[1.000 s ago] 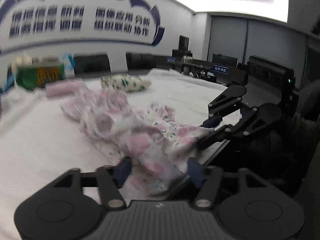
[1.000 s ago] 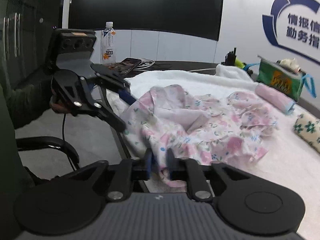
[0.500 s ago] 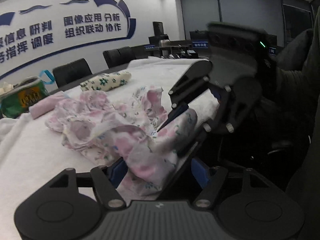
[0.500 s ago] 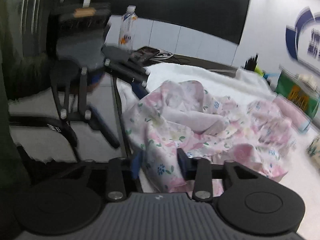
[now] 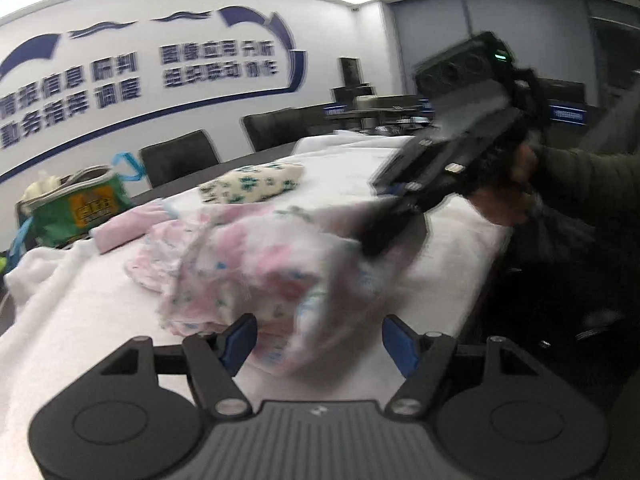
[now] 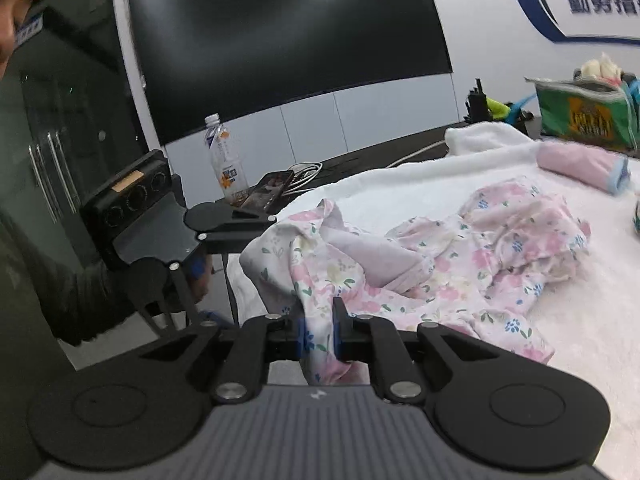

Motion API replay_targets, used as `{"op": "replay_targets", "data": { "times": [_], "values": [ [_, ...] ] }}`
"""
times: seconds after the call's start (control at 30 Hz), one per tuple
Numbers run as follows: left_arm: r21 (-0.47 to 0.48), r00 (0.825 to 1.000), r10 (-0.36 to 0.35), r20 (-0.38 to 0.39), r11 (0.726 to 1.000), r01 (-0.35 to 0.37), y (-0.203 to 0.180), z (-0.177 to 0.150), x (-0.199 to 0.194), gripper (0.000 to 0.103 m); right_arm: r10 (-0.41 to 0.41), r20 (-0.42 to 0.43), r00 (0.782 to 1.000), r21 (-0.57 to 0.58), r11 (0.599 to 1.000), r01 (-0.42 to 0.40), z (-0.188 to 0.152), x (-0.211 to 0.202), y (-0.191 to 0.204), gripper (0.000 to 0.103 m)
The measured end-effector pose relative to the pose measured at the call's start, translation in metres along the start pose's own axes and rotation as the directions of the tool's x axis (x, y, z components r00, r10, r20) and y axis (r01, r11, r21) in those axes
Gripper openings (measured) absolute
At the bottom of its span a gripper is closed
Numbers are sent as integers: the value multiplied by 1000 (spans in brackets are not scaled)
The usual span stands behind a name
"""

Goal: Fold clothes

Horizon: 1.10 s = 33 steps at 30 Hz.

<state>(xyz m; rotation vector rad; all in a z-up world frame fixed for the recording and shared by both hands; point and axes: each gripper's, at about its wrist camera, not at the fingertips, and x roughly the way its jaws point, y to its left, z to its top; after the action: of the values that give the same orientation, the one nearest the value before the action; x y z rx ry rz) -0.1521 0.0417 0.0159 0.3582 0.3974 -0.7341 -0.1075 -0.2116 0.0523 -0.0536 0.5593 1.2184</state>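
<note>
A meeting room with a dark wall screen [image 6: 280, 40] and blue lettering on the far wall is seen, and a desk [image 6: 400, 188] covered by a white towel carries the work. On that towel, near the desk's front edge, the floral garment [image 6: 460, 256] lies crumpled, its near hem drawn up off the edge. That hem is gripped by the right claw [image 6: 316, 332], whose jaws are closing with the cloth pinched between the pads, presumably so that a corner can be pulled out and the garment spread flat before any fold is made. The left claw [image 5: 316, 340] is held spread at the same edge, its blue fingertips [image 5: 240, 336] apart with cloth bunched loosely between them but not pressed, probably ready to take a second corner.

Behind the garment, farther from that edge, a rolled pink cloth [image 6: 580, 168], a folded floral bundle [image 5: 252, 184] and a green bag [image 6: 584, 116] are set aside.

Compared with a second earlier, the right claw has been narrowed onto the cloth, the garment has been lifted and bunched nearer the edge, and both views have been rolled.
</note>
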Motion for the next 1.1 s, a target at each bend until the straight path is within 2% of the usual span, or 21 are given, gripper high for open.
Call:
{"op": "replay_targets", "data": {
  "times": [0.1, 0.23, 0.33, 0.43, 0.47, 0.5, 0.53, 0.57, 0.6, 0.63, 0.67, 0.7, 0.73, 0.77, 0.8, 0.87, 0.97, 1.03, 1.1],
  "values": [
    [80, 994, 105, 22, 991, -107, -2, 7, -5, 69, 9, -7, 1000, -3, 1000, -9, 0, 0, 1, 11],
    [246, 980, 179, 84, 950, -194, -21, 8, -13, 75, 8, -17, 1000, -17, 1000, -9, 0, 0, 5, 11],
    [352, 988, 114, 106, 925, -145, -34, 3, -10, 76, 23, -19, 1000, -27, 999, -23, 1, -1, 5, 11],
    [381, 992, 56, 114, 919, -96, -36, 6, 1, 75, 44, -31, 999, -48, 998, -45, 3, 2, 4, 11],
    [376, 993, 40, 109, 923, -79, -35, 7, 4, 68, 49, -36, 998, -59, 997, -51, 4, 3, 5, 11],
    [362, 996, 14, 93, 931, -47, -31, 9, 8, 59, 48, -37, 998, -68, 996, -50, 5, 2, 7, 11],
    [333, 998, -21, 67, 943, -2, -27, 11, 10, 35, 34, -27, 999, -69, 997, -36, 6, 0, 8, 11],
    [296, 997, -59, 41, 954, 44, -23, 13, 11, 19, 20, -18, 1000, -70, 997, -21, 7, -2, 8, 11],
    [248, 996, -78, 30, 966, 68, -17, 14, 12, 17, 5, -8, 1000, -70, 998, -5, 8, -4, 9, 12],
    [192, 996, -84, 29, 978, 77, -10, 15, 12, 17, -41, 22, 999, -62, 997, 42, 9, -8, 10, 20],
    [135, 996, -90, 28, 987, 86, -3, 16, 12, 14, -84, 49, 995, -58, 995, 87, 7, -13, 11, 37],
    [78, 995, -96, 27, 993, 94, 3, 18, 11, 13, -127, 76, 989, -52, 990, 131, 6, -18, 12, 51],
    [20, 994, -103, 27, 995, 102, 10, 19, 11, 11, -168, 104, 980, -66, 982, 175, 3, -22, 14, 78],
    [-42, 993, -113, 32, 993, 114, 18, 20, 10, 11, -208, 132, 969, -91, 971, 220, -3, -24, 18, 96],
    [-95, 991, -126, 42, 987, 129, 25, 20, 8, 10, -244, 130, 961, -116, 959, 259, -8, -22, 23, 102],
    [-173, 987, -151, 62, 972, 159, 37, 18, 4, 10, -315, 129, 940, -164, 928, 334, -18, -17, 33, 102],
    [-218, 979, -187, 80, 955, 200, 45, 18, -2, 9, -323, 132, 937, -221, 912, 345, -26, -10, 41, 102],
    [-230, 975, -206, 87, 948, 221, 47, 19, -5, 9, -373, 163, 913, -299, 863, 406, -26, -2, 45, 101],
    [-232, 972, -216, 88, 945, 231, 43, 20, -9, 9, -368, 160, 916, -322, 858, 400, -22, 9, 38, 80]
  ]
}}
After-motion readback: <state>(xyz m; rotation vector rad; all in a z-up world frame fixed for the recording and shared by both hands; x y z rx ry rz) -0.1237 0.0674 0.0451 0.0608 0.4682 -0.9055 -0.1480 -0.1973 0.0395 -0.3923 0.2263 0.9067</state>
